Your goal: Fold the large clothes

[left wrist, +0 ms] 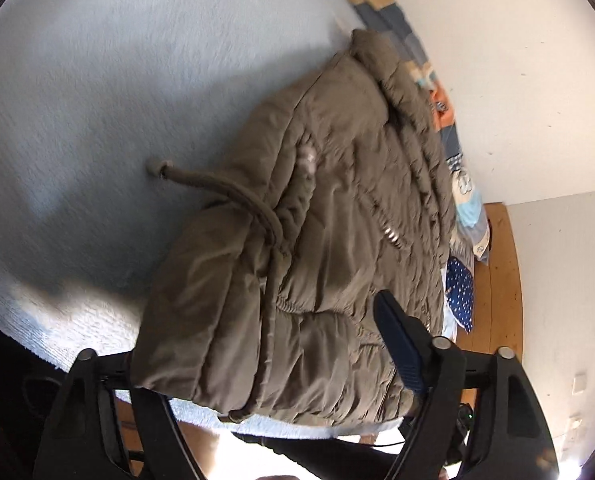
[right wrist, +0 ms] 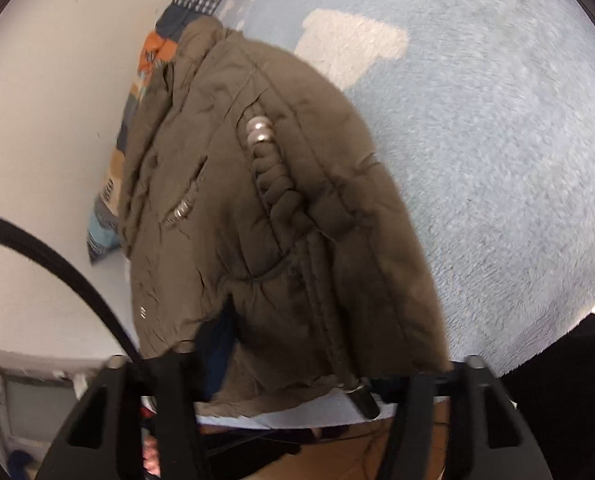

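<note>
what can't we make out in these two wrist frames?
- Left wrist: left gripper left finger hidden under the jacket; grip unclear.
- Right wrist: right gripper fingertips buried in jacket folds; grip unclear.
- Both views: motion blur smears the zipper and the patterned pillow.

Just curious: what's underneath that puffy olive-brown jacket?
The puffy olive-brown jacket lies on a fluffy light-blue blanket with white patches. Whatever sits directly beneath the jacket is covered.
</note>
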A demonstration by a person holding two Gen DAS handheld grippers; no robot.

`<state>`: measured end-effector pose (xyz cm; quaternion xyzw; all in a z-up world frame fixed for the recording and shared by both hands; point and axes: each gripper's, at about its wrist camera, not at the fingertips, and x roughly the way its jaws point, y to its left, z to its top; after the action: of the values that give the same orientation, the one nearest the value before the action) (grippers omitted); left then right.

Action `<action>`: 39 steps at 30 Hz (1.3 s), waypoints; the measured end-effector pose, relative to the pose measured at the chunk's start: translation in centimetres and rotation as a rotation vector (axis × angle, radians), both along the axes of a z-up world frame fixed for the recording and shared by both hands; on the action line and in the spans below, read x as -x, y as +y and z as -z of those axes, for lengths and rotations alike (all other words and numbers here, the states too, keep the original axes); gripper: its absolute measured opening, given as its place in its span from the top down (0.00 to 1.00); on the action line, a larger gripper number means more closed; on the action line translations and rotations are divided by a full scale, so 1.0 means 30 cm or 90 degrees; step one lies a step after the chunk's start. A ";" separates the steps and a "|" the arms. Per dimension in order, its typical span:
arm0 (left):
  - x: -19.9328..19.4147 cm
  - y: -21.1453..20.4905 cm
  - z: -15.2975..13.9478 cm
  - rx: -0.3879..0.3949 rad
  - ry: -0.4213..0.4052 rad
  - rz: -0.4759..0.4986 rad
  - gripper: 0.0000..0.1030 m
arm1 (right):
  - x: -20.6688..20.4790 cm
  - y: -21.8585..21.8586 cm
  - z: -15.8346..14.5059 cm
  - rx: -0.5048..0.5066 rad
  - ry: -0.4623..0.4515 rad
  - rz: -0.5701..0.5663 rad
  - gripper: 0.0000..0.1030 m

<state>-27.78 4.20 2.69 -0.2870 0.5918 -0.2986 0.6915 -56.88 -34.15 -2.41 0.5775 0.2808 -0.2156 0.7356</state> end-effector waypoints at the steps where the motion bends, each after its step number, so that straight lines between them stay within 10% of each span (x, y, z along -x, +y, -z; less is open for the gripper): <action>1: 0.002 0.005 -0.008 -0.012 -0.012 -0.001 0.35 | 0.014 0.001 -0.011 0.007 -0.008 0.005 0.53; 5: -0.004 -0.010 -0.009 -0.052 -0.038 0.003 0.38 | 0.008 0.024 -0.030 0.046 0.014 0.011 0.53; 12: -0.015 -0.075 -0.002 -0.082 -0.054 0.025 0.19 | -0.005 -0.009 0.016 -0.004 -0.006 0.019 0.23; 15: 0.000 -0.072 -0.049 -0.077 -0.103 0.026 0.43 | -0.030 0.010 -0.014 0.033 0.005 0.000 0.65; 17: 0.005 -0.065 -0.097 -0.067 -0.148 0.030 0.78 | -0.036 0.022 -0.051 0.059 -0.008 -0.011 0.72; 23: 0.038 -0.108 -0.206 -0.097 -0.270 0.046 0.81 | -0.044 0.099 -0.239 0.237 -0.040 -0.050 0.78; 28: 0.016 -0.131 -0.165 -0.126 -0.247 0.049 0.81 | -0.062 0.079 -0.221 0.220 -0.034 -0.044 0.77; 33: -0.003 -0.132 -0.094 -0.161 -0.211 0.037 0.65 | -0.071 0.030 -0.119 0.122 -0.034 -0.021 0.68; 35: -0.017 -0.127 -0.057 -0.176 -0.179 0.019 0.32 | -0.066 0.019 -0.079 0.093 -0.022 -0.016 0.62; 39: -0.029 -0.120 -0.033 -0.161 -0.162 -0.001 0.29 | -0.077 -0.009 -0.006 0.038 -0.005 -0.009 0.54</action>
<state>-26.91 0.59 3.69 -0.1580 0.5325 -0.2550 0.7915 -54.57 -34.41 -2.22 0.5541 0.2751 -0.2166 0.7553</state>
